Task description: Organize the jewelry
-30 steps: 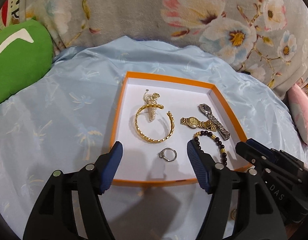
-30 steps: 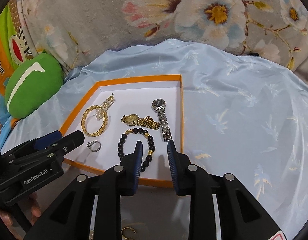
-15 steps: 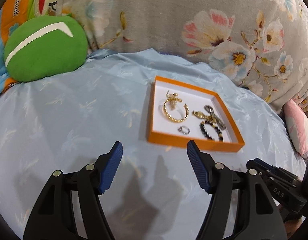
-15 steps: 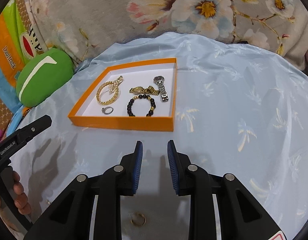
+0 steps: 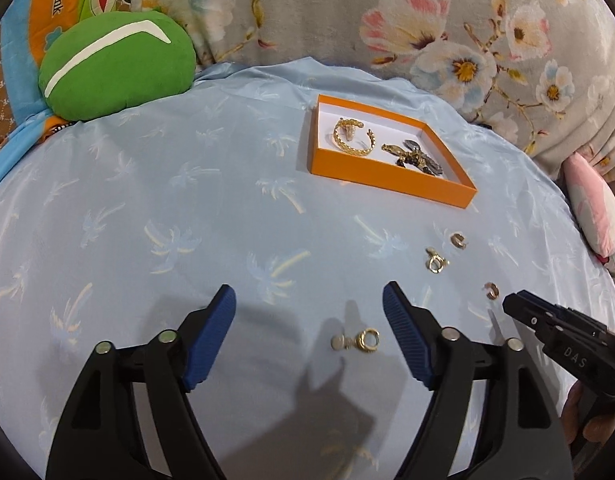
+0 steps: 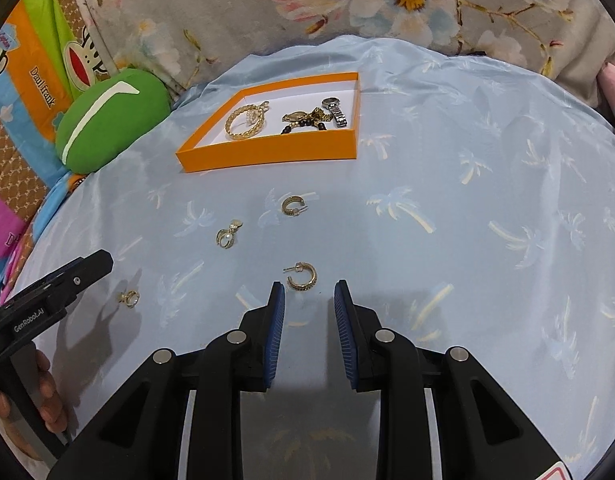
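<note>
The left tool [image 5: 309, 312], its jaws opening and empty, hovers over a gold earring [image 5: 366, 339] lying between its ribbed blue pads on the satin palm-print sheet [image 5: 187, 208]. The right tool [image 6: 305, 300], narrowly parted and gripping nothing, sits just short of a gold hoop earring [image 6: 302, 277]. Beyond both, the orange box [image 6: 267, 156] holds a chain bangle [image 6: 244, 124].

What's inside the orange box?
The orange box holds a gold bangle, a gold watch, a silver watch and a black bead bracelet. Its near wall hides some of the floor.
</note>
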Tool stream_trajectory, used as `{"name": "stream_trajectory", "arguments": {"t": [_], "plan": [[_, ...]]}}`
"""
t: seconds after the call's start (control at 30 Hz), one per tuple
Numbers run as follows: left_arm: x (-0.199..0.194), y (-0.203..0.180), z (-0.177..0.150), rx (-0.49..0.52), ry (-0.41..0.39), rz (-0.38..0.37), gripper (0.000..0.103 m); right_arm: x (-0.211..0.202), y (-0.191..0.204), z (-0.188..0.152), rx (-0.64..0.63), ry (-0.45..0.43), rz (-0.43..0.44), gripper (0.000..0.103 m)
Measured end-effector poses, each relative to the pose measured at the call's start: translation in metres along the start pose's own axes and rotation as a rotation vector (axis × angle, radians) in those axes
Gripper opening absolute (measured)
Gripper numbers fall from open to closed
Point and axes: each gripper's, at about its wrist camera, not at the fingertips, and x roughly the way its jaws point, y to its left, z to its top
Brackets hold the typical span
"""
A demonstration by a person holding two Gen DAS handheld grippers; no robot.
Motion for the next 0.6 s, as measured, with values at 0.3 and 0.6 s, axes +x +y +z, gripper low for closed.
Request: {"name": "stream_trajectory", "arguments": {"t": [0.3,0.6], "plan": [[0.007,-0.011,-0.005,0.053,0.057,0.021,0.076,0.018,0.022,0.015,-0.032,0.009,0.025,0.026],[0.015,-0.011,-0.005,0.057,0.099,0.037,0.076,0.023,0.018,0.019,-0.005,0.021,0.0,0.026]]}}
